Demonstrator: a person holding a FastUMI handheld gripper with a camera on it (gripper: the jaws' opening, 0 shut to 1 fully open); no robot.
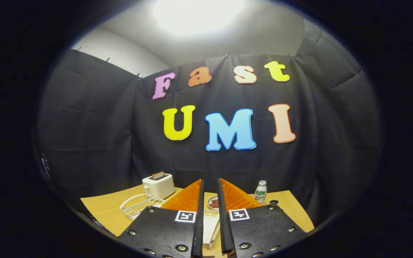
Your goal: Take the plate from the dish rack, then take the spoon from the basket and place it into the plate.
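Gripper [210, 186] raised above a wooden table [285, 204], fingers nearly together and holding nothing.

The wire dish rack [136, 206] sits just in front of a toaster [158, 184]; a small dish (maybe the plate) [212, 202] shows through the finger gap, right of the rack, so the approach looks barely begun.
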